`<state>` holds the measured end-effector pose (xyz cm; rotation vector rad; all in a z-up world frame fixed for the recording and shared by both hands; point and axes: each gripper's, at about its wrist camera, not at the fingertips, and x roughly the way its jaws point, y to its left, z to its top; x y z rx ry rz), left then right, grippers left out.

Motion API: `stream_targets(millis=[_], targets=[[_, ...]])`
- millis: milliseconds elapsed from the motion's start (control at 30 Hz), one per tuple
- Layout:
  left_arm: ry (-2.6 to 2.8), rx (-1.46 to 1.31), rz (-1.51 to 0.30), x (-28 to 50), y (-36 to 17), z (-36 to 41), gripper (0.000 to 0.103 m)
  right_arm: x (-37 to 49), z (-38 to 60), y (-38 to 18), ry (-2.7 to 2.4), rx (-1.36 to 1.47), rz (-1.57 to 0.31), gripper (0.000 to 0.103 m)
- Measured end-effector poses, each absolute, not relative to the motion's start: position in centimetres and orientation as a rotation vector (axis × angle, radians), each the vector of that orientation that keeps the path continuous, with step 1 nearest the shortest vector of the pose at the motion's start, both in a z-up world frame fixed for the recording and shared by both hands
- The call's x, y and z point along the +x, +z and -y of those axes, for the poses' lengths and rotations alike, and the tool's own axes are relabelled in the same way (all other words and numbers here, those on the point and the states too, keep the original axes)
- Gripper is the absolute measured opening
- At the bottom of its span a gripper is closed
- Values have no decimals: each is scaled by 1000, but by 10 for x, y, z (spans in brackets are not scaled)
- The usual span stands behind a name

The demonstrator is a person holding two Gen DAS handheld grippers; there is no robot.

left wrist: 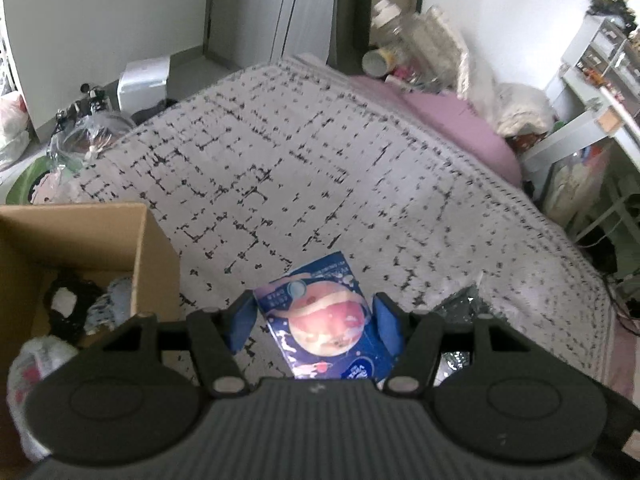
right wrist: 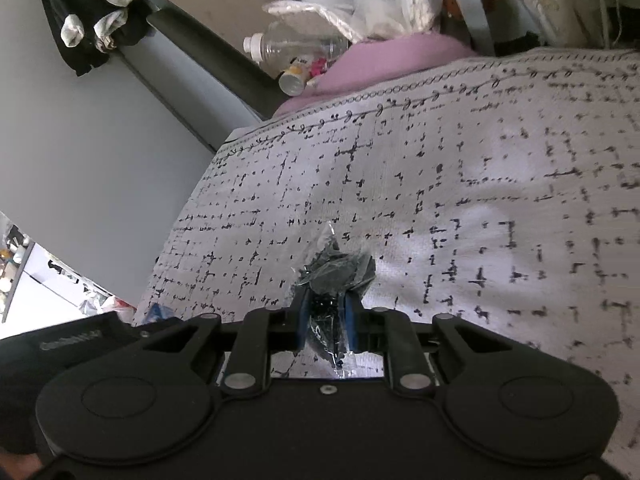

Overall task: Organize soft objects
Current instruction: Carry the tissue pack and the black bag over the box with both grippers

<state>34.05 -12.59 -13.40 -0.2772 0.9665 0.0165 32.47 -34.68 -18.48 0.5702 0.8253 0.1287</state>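
A blue packet [left wrist: 326,328] printed with a pink planet sits between the blue pads of my left gripper [left wrist: 316,308], which is shut on its sides above the patterned bedspread [left wrist: 320,160]. My right gripper [right wrist: 326,300] is shut on a clear plastic bag of black fabric [right wrist: 336,272], whose crumpled top sticks out past the fingertips. The same black bag [left wrist: 460,304] shows in the left wrist view just right of the packet. An open cardboard box [left wrist: 80,232] at the left holds several soft dark and grey items.
A purple pillow [left wrist: 460,120] lies at the bed's far end, with a plastic bottle [right wrist: 296,44] and small clutter behind it. White shelving [left wrist: 592,80] stands along the right. Bags and a white bin [left wrist: 144,80] are on the floor to the left.
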Motion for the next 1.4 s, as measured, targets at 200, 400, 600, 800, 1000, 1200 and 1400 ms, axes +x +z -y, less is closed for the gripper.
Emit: stream_targets(millis=[200,400,600,800,1000,1200,1400], targets=[[10,-289,-943,317,-116,123,62,305,347,-161,121,557,-780,18],[14,-306,-908,298,-98,113,62,289,342,-139,140,551,-746,18],[12,-315,-883,279,-87,102,62,276,331,-120,160,526,-716,18],[9,-320,-856,263,-75,90,62,265,321,-106,173,503,-695,18],[3,-326,-822,247,-63,81,62,255,307,-95,184,485,-678,18],[8,-347,-804,236,-56,68,62,245,291,-86,198,469,-663,18],[12,-347,-781,224,-50,53,62,239,275,-80,214,449,-655,18]])
